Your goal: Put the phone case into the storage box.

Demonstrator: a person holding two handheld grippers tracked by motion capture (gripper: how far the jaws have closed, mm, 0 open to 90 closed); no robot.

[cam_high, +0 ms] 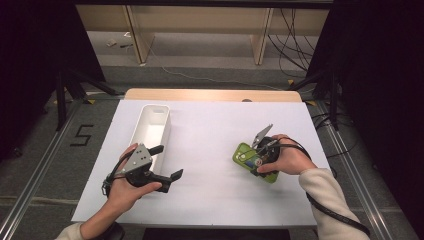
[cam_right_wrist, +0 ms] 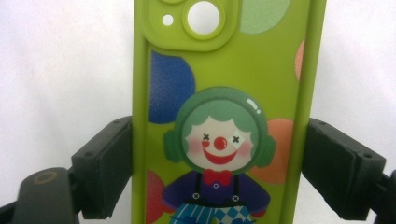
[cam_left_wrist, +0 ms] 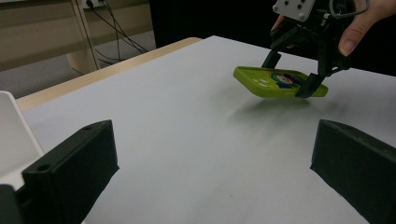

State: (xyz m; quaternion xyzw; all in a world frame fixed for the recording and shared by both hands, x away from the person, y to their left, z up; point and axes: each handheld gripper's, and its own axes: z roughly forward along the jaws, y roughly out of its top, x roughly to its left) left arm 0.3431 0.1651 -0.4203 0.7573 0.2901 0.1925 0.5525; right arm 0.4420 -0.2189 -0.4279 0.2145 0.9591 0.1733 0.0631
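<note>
A lime-green phone case (cam_right_wrist: 224,70) printed with a cartoon clown lies lengthwise between the jaws of my right gripper (cam_right_wrist: 219,172), which press on its two long edges. In the left gripper view the phone case (cam_left_wrist: 266,84) hangs slightly tilted just above the table, over its own shadow, with the right gripper (cam_left_wrist: 293,74) clamped on it. From above, the phone case (cam_high: 245,154) is at the right of the table under the right gripper (cam_high: 261,159). My left gripper (cam_high: 168,162) stands open and holds nothing, beside the bin; its jaws are spread wide in its own view (cam_left_wrist: 212,163).
A long white bin (cam_high: 152,130) stands at the left of the white table cover (cam_high: 210,130), and its rim (cam_left_wrist: 11,135) sits close to my left jaw. A wooden table edge (cam_high: 210,95) runs along the back. Dark stands and cables surround the table.
</note>
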